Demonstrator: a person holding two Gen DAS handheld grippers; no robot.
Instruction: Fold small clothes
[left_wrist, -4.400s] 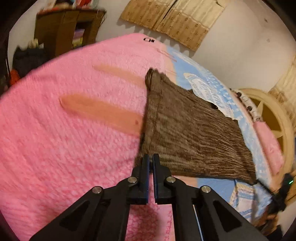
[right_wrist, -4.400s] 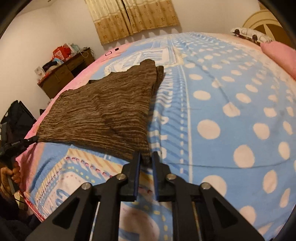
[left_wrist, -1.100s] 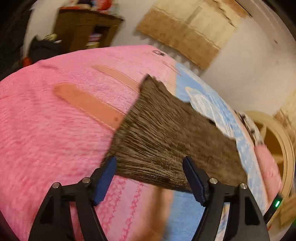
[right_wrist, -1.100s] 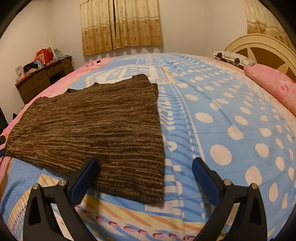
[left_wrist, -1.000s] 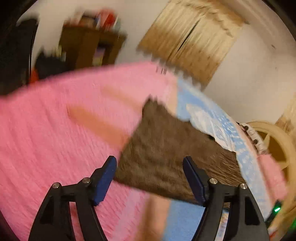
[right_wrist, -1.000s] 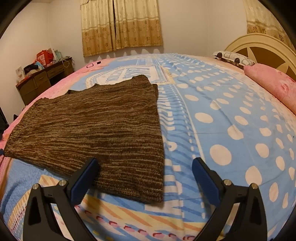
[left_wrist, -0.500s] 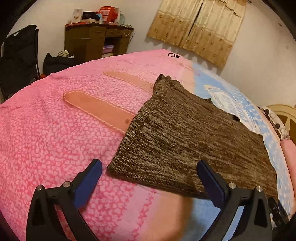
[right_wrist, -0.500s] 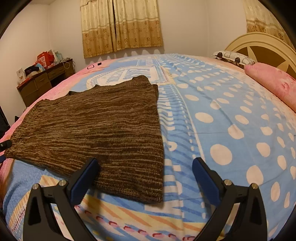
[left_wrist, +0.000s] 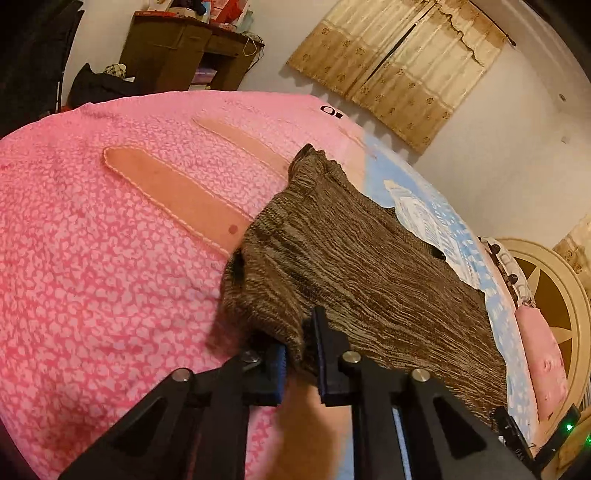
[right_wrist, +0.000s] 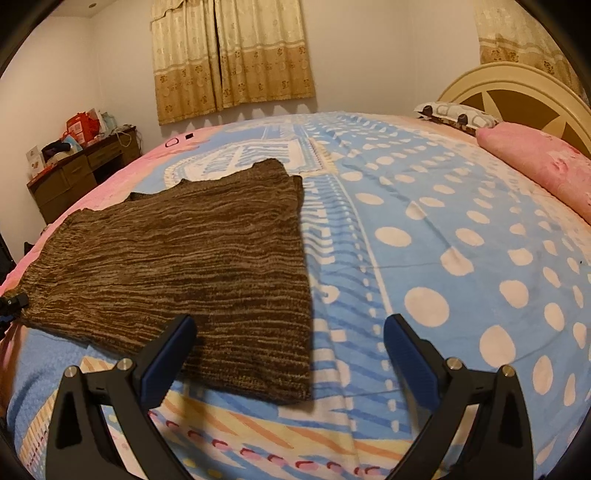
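A brown striped knit garment (left_wrist: 369, 273) lies flat on the bed, folded to a rough rectangle. My left gripper (left_wrist: 301, 363) is shut on its near left corner, and the fabric bunches up there. In the right wrist view the same garment (right_wrist: 184, 251) spreads across the left half of the bed. My right gripper (right_wrist: 288, 354) is open and empty, its jaws wide apart just above the garment's near right corner. The tip of the left gripper (right_wrist: 13, 304) shows at the garment's far left corner.
The bed has a pink fleece blanket (left_wrist: 92, 258) on one side and a blue dotted blanket (right_wrist: 443, 229) on the other. A pink pillow (right_wrist: 539, 162) and a cream headboard (right_wrist: 517, 92) lie at the right. A wooden desk (right_wrist: 81, 162) stands by the wall.
My left gripper has moved in and shut on the garment's near left corner, lifting it slightly. Both grippers had let go of the garment earlier. The right gripper has stayed open and almost still.
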